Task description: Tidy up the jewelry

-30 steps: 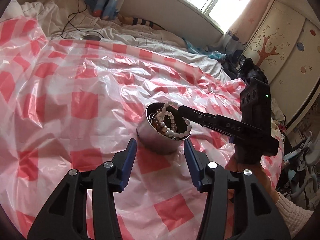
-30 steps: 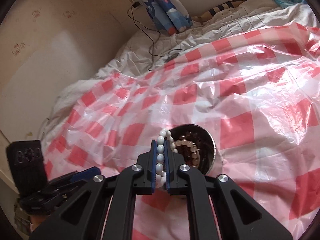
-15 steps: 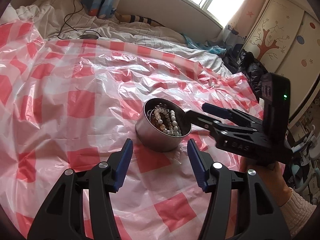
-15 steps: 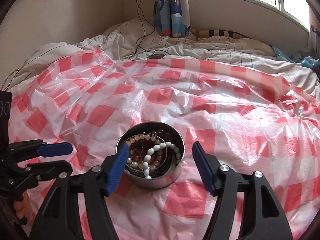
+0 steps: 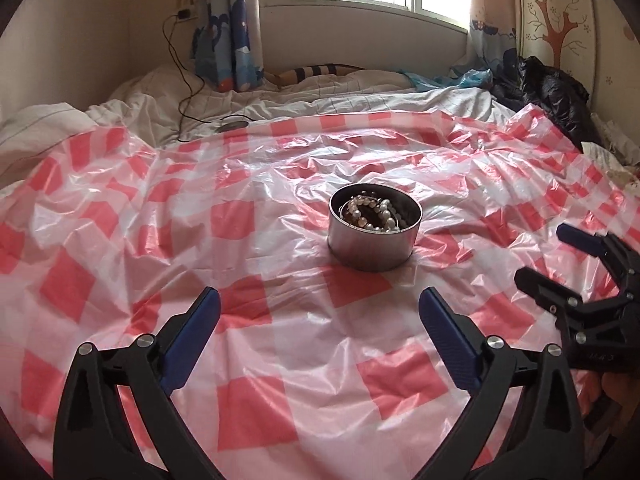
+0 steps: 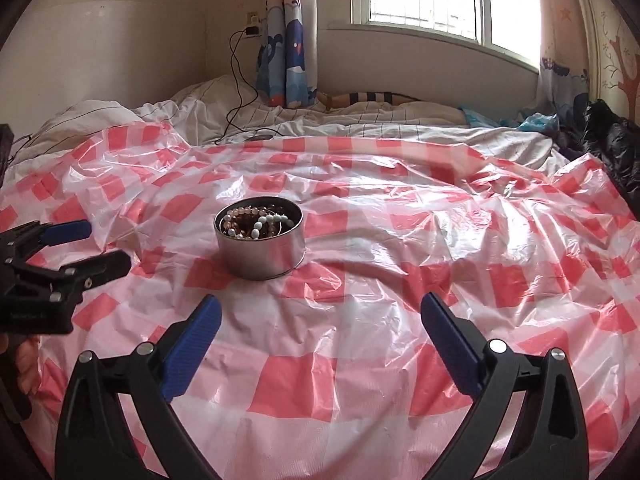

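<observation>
A round metal tin (image 5: 374, 250) (image 6: 260, 258) stands on the red-and-white checked plastic sheet (image 5: 280, 364). Bead bracelets (image 5: 370, 216) (image 6: 260, 222), white and brown, lie coiled inside it. My left gripper (image 5: 320, 304) hovers in front of the tin, a little to its left. Its jaws are opening wide and nothing is between them. My right gripper (image 6: 320, 308) is drawn back to the tin's right, jaws likewise opening and bare. Each gripper shows in the other's view, the right gripper (image 5: 546, 256) at the right edge and the left gripper (image 6: 100, 246) at the left edge.
The sheet covers a bed with rumpled white bedding (image 5: 280, 100) behind it. A black charger cable (image 5: 184, 92) runs down from a wall socket to a small disc. A black jacket (image 5: 552, 92) is heaped at the far right, under a painted wardrobe. Curtains and a window lie beyond.
The right gripper let go of the white bead string, which now lies inside the tin. Both grippers drew back from the tin, swung to face the window, and spread their jaws wide.
</observation>
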